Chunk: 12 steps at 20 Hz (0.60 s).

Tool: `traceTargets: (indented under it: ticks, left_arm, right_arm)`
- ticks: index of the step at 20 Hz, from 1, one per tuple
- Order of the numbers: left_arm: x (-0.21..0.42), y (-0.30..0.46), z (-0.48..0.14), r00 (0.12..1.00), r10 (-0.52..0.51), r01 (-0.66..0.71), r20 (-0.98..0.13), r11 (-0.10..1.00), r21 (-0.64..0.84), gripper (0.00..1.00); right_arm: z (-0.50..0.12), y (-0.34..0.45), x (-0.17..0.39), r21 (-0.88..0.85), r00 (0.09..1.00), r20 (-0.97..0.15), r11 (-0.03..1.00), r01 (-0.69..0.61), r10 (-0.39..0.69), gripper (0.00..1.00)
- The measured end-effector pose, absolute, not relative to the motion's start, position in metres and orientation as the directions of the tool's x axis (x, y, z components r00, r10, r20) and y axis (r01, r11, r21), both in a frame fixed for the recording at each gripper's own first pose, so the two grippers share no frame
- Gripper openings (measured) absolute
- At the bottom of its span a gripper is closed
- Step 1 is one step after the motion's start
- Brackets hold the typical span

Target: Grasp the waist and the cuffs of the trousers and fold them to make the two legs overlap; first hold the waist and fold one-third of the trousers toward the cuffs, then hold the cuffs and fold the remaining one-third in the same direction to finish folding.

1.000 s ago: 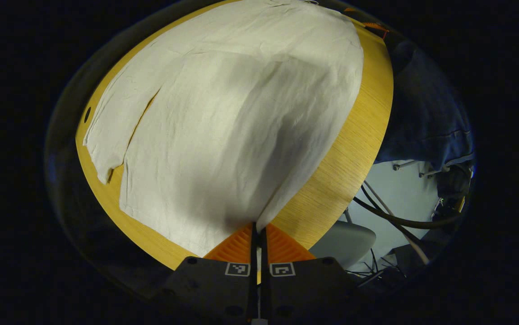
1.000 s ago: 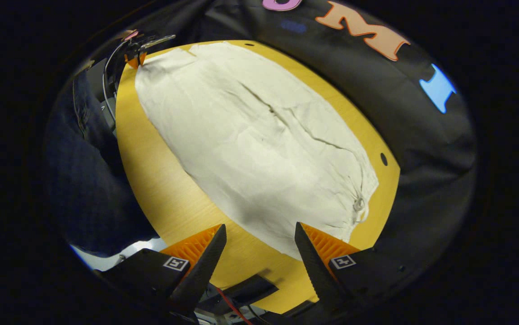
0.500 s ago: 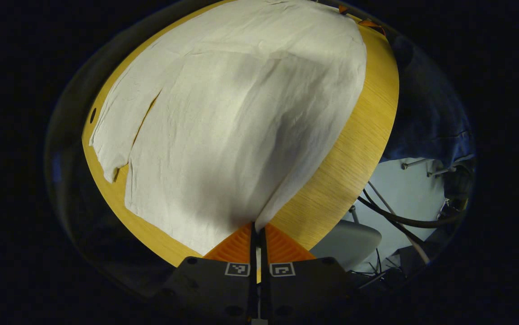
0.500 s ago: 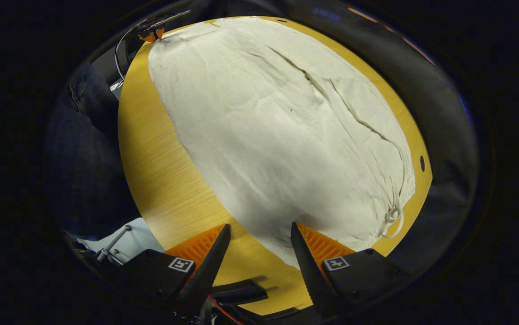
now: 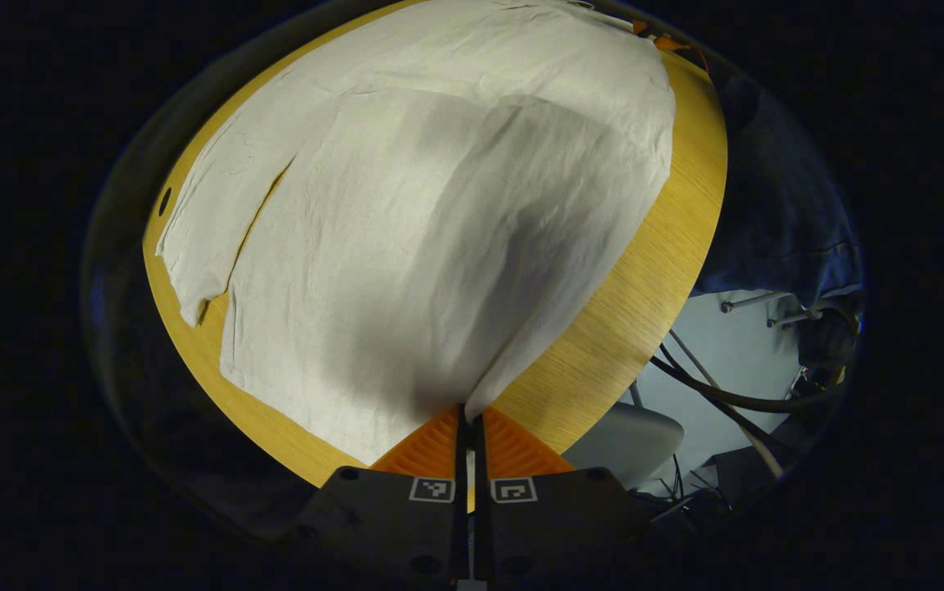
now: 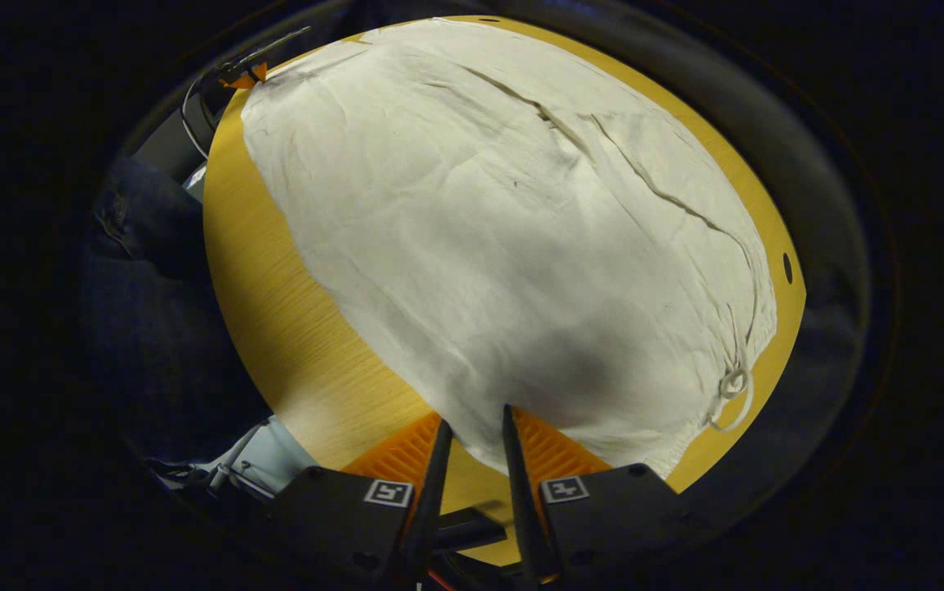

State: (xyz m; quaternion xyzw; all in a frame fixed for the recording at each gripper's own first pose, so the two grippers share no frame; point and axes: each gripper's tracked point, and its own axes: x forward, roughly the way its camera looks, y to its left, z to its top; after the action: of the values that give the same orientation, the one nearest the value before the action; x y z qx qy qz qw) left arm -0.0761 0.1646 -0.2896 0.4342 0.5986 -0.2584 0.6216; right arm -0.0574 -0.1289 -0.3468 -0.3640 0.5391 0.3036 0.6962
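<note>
Left gripper view: left gripper [image 5: 469, 408] pinches the trousers [image 5: 439, 213] at a near corner; they lie spread across the bench [image 5: 644, 271]. Right gripper [image 6: 472, 423], slightly parted, straddles their waist edge.

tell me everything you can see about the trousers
The trousers are off-white, of a thin, wrinkled woven cloth, spread flat over most of the round wooden table. A drawstring hangs at the waist end; a dark slit parts the two legs. The left gripper is shut on a lifted cuff corner. The right gripper, partly closed, straddles the waist edge without clearly pinching it.
</note>
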Motion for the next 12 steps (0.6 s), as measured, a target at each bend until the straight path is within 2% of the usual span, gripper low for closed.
traceTargets:
  ticks: [1,2,5,8,9,12]
  left_arm:
    - [-0.076,0.166,-0.29,0.147,0.197,0.842,-0.969,0.489,0.227,0.01]
    - [-0.075,0.166,-0.29,0.144,0.197,0.843,-0.97,0.489,0.225,0.01]
    - [-0.075,0.166,-0.29,0.144,0.194,0.847,-0.97,0.483,0.222,0.01]
    - [-0.074,0.167,-0.29,0.139,0.19,0.846,-0.972,0.487,0.216,0.0]
    - [-0.069,0.167,-0.289,0.158,0.193,0.842,-0.968,0.486,0.234,0.0]
    - [-0.048,0.173,-0.282,0.228,0.213,0.827,-0.95,0.473,0.304,0.0]
  right_arm:
    - [-0.345,-0.13,-0.055,-0.198,0.253,-0.967,0.549,-0.812,0.026,0.17]
    - [-0.346,-0.13,-0.057,-0.207,0.264,-0.964,0.549,-0.81,0.026,0.12]
    - [-0.346,-0.13,-0.055,-0.215,0.274,-0.961,0.543,-0.812,0.029,0.06]
    - [-0.342,-0.131,-0.055,-0.189,0.255,-0.967,0.603,-0.775,0.026,0.06]
    - [-0.338,-0.129,-0.052,-0.192,0.274,-0.961,0.626,-0.756,0.036,0.02]
    - [-0.316,-0.126,-0.036,-0.223,0.357,-0.932,0.678,-0.7,0.062,0.02]
